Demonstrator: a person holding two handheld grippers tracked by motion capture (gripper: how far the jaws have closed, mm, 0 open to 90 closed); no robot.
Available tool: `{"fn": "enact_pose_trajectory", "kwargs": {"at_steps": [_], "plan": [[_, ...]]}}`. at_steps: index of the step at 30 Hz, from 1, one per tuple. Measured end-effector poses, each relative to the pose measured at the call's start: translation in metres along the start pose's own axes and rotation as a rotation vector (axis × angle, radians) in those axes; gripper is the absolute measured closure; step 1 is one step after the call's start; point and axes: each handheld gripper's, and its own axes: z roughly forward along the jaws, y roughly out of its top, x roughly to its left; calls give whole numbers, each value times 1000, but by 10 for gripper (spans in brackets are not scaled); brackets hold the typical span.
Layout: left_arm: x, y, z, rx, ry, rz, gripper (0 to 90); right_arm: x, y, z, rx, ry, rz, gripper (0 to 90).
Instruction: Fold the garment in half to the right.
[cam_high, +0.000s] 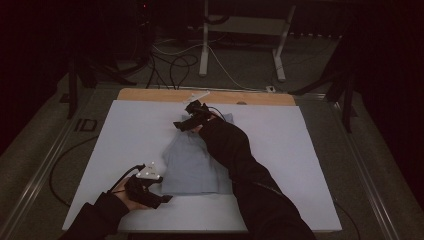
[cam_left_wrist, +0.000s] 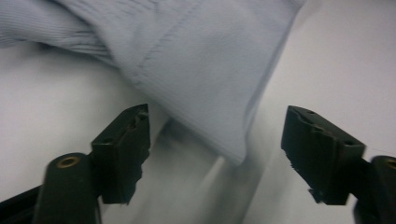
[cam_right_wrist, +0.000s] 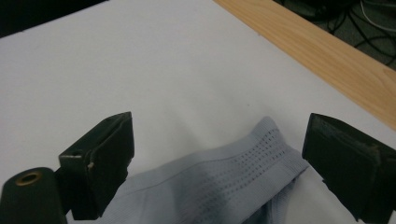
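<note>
In the high view, a pale blue garment (cam_high: 197, 162) lay folded near the middle of a white table cover (cam_high: 130, 135), with a strip of wooden table edge (cam_high: 150, 95) showing along the far side. The left gripper (cam_high: 167, 199) sat at the near left corner of the garment, its tips just beside the cloth's near edge, carried in a hand that came out of a dark sleeve (cam_high: 95, 217). The right gripper (cam_high: 179, 125) had been reached across to the garment's far left corner, the dark-sleeved forearm (cam_high: 235, 160) lying over the right half of the cloth. In the left gripper view, the two black jaws stood well apart, and a corner of the garment (cam_left_wrist: 205, 79) hung down between them, reaching toward the gap without either pad touching it; the cloth there was ribbed and blurred toward its lower tip. In the right gripper view, the jaws likewise stood wide, with a perforated, banded edge of the garment (cam_right_wrist: 243, 172) lying on the white cover (cam_right_wrist: 140, 70) between them; the cloth's end came close to the jaw at the picture's right, but contact could not be confirmed. The wooden edge (cam_right_wrist: 327, 51) ran diagonally across the upper right, with cables (cam_right_wrist: 369, 18) on the floor beyond it.
</note>
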Motion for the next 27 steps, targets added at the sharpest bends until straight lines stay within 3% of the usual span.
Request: {"fn": "enact_pose_trajectory", "kwargs": {"at_steps": [3, 5, 6, 9, 11, 14, 20, 27], "plan": [[-1, 2, 1, -8, -17, 5, 362, -6, -1, 7, 26, -25, 17, 129], [-2, 4, 1, -6, -16, 6, 375, -8, -2, 9, 27, -30, 23, 130], [-2, 5, 1, -13, -22, 0, 435, -11, -2, 13, 36, -37, 49, 137], [-3, 7, 1, -10, -31, 4, 453, -13, -2, 14, 42, -40, 53, 140], [-3, 8, 2, -12, -35, 7, 589, -19, -2, 20, 63, -54, 76, 186], [-5, 10, 4, -8, -41, 18, 627, -21, -1, 21, 64, -64, 74, 191], [-5, 11, 4, -3, -37, 6, 813, -26, -1, 27, 86, -64, 93, 231], [-7, 15, 2, -13, -33, 5, 866, -33, 1, 39, 126, -98, 108, 302]]}}
